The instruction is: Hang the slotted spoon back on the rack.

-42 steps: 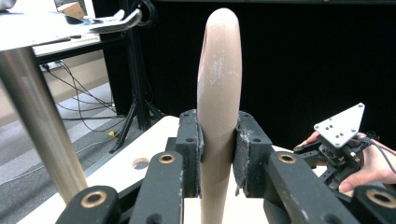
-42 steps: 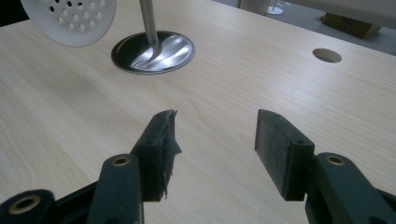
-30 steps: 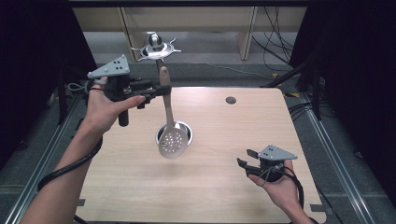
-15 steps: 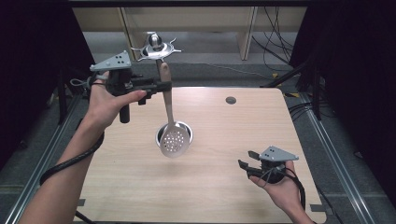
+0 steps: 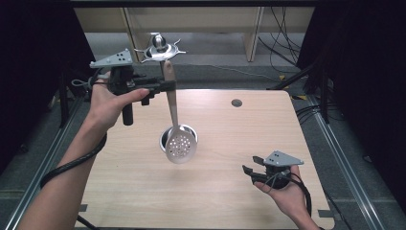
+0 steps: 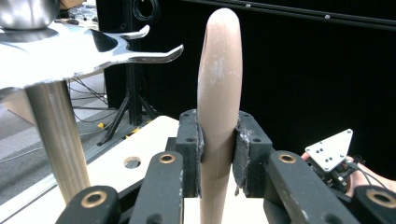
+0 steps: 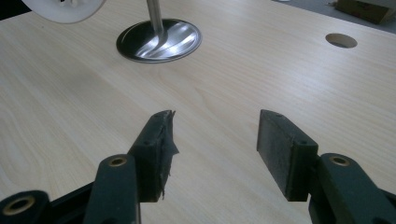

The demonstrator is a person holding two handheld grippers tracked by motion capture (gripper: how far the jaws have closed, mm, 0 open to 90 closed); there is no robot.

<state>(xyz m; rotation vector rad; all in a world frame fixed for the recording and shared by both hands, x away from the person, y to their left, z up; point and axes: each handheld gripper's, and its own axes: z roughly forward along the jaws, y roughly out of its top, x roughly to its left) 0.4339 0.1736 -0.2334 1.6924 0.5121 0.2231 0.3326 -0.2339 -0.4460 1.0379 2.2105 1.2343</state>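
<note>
Clamping skimmer handle (image 6: 218, 93): left tool (image 5: 167, 86) | right tool (image 5: 251, 169): jaws apart, holding nothing

No writing can be read anywhere — no label, brand, number or sign on any object or on the surface (image 5: 220, 191).

- A light wooden table (image 5: 143, 191) is filling the middle of the room, with a round cable hole (image 5: 236, 102) sitting near its far edge.
- Grey floor (image 5: 335, 158) is showing around it, with metal rails (image 5: 349, 163) running along both sides.
- Black curtains (image 5: 364, 72), or possibly dark panels, are closing off left and right.
- Pale wooden furniture (image 5: 201, 19) is standing behind, cables (image 5: 282, 43) trailing beside it.
</note>
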